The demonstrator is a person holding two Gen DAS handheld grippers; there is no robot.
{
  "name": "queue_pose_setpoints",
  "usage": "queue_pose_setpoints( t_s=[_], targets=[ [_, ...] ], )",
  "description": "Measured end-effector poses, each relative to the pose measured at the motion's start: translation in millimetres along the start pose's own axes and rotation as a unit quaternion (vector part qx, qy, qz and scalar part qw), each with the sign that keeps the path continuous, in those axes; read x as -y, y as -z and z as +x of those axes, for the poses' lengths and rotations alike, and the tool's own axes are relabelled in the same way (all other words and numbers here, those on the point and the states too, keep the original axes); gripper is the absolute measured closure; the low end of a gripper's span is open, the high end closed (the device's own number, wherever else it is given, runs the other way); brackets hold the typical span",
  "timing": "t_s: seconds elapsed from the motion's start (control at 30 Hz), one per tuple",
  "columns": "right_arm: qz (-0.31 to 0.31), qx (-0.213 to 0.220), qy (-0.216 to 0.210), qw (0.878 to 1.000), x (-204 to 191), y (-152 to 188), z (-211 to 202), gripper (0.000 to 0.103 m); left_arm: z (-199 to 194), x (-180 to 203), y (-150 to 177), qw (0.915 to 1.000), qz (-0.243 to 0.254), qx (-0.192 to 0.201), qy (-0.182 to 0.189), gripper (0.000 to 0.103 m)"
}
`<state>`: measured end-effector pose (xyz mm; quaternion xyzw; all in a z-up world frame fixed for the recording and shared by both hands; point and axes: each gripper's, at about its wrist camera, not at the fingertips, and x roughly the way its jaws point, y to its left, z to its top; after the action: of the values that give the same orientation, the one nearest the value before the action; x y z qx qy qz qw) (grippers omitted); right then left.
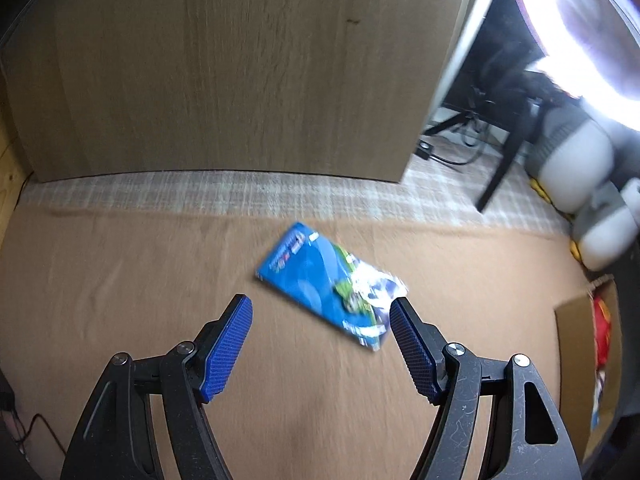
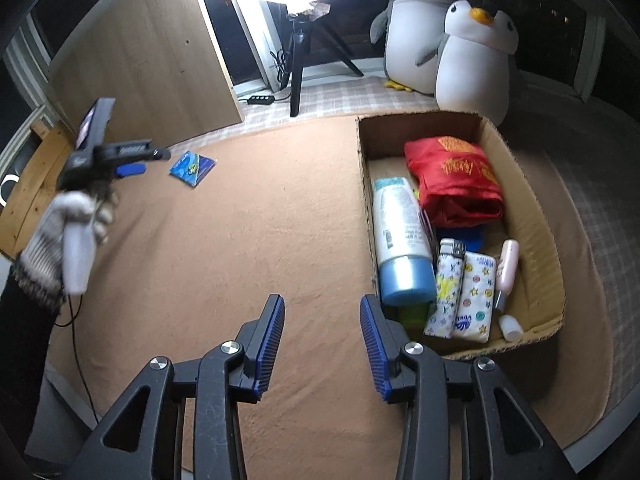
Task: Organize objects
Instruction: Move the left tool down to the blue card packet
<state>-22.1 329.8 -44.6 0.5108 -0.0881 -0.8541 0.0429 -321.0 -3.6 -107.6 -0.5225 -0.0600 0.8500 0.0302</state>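
Ahead of the left gripper (image 1: 320, 304), whose jaws stand wide apart, open brown cloth (image 1: 120, 280) is found, broken only by the blue packet (image 1: 320, 280) lying flat just beyond the fingertips; farther on, passage is blocked by a wooden panel (image 1: 240, 72). To the right of the right gripper (image 2: 322, 304), room is taken up by the cardboard box (image 2: 536, 216), while bare cloth is left ahead and to its left.

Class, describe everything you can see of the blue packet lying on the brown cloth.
The blue packet is flat, rectangular and glossy like plastic film, with green and white print toward one end. It lies flat and skewed on the brown cloth, outside the cardboard box. Nothing grips it: the left claw hangs open beside it.
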Motion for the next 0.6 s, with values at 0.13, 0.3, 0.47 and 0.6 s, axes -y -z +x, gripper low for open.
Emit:
queue_pose_setpoints(
  t_s=[0.13, 0.3, 0.47, 0.6],
  targets=[
    [0.012, -0.011, 0.002, 1.0, 7.5, 5.8, 3.5, 0.066, 22.4, -4.3, -13.9, 0.9999, -0.011, -0.005, -0.011, 0.029],
    [0.027, -0.027, 0.007, 0.999, 19.6, 13.3, 9.1, 0.066, 40.6, -6.4, -30.9, 0.9994, -0.025, -0.007, -0.021, 0.029],
    [0.034, -0.036, 0.008, 0.999, 27.0, 16.3, 11.8, 0.066, 55.7, -0.8, -44.6, 0.9993, -0.017, -0.017, -0.03, 0.029],
    [0.036, -0.038, 0.008, 0.999, 28.9, 17.1, 12.4, 0.066, 72.7, 9.6, -51.3, 0.9984, 0.005, -0.033, -0.046, 0.029]
  ],
)
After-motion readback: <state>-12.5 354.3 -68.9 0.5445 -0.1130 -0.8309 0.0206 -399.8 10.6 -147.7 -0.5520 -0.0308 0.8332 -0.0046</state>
